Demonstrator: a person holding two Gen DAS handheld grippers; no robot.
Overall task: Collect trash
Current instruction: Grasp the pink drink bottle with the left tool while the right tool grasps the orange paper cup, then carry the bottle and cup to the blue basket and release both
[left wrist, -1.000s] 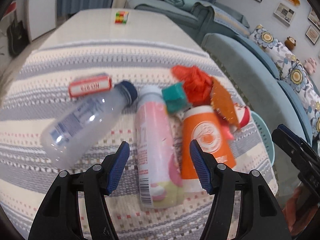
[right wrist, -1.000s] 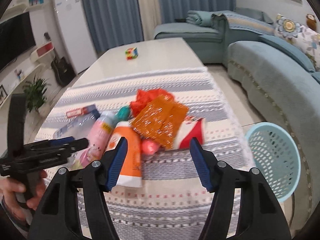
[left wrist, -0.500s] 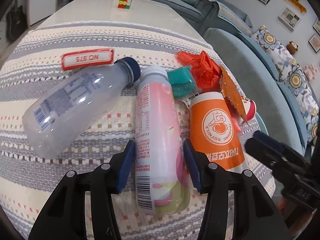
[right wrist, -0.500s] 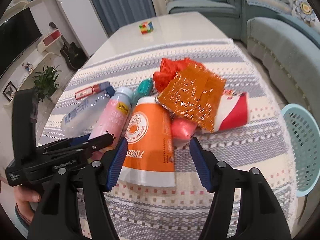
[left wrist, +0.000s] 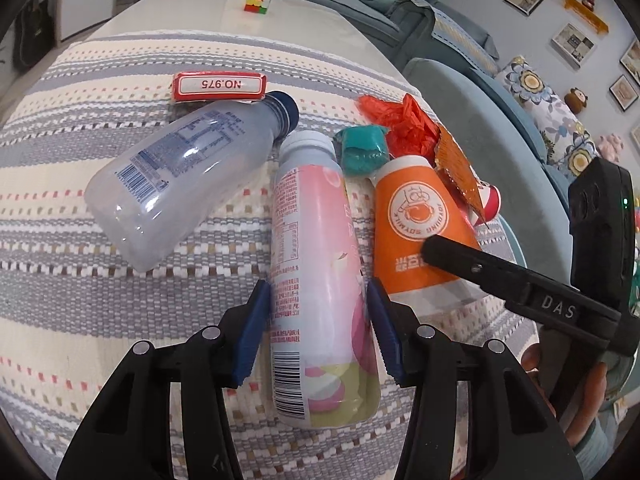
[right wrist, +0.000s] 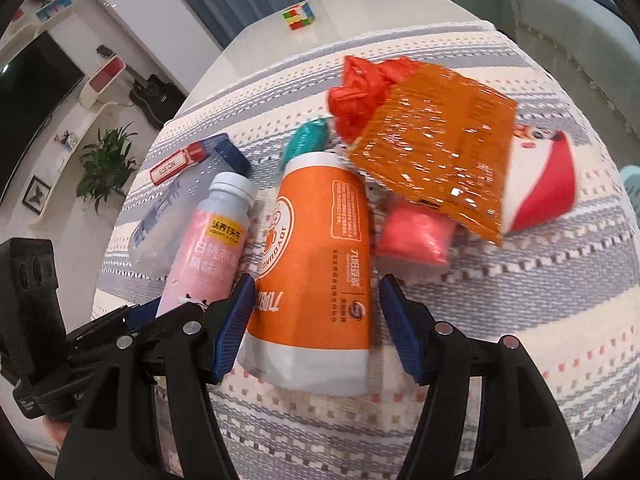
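On a striped cloth [left wrist: 72, 208] covering the desk, the left hand-held gripper [left wrist: 320, 320] clamps its blue pads against both sides of a pink bottle [left wrist: 316, 264] lying on its side. Just beside it, the right hand-held gripper [right wrist: 316, 320] straddles an orange paper cup [right wrist: 316, 264], jaws apart, with a gap between the right pad and the cup. A clear bottle [left wrist: 188, 180], a red box [left wrist: 218, 87], a red plastic bag [left wrist: 404, 120] and an orange wrapper [right wrist: 436, 156] lie close around them. A colour cube [left wrist: 258, 1] sits well apart.
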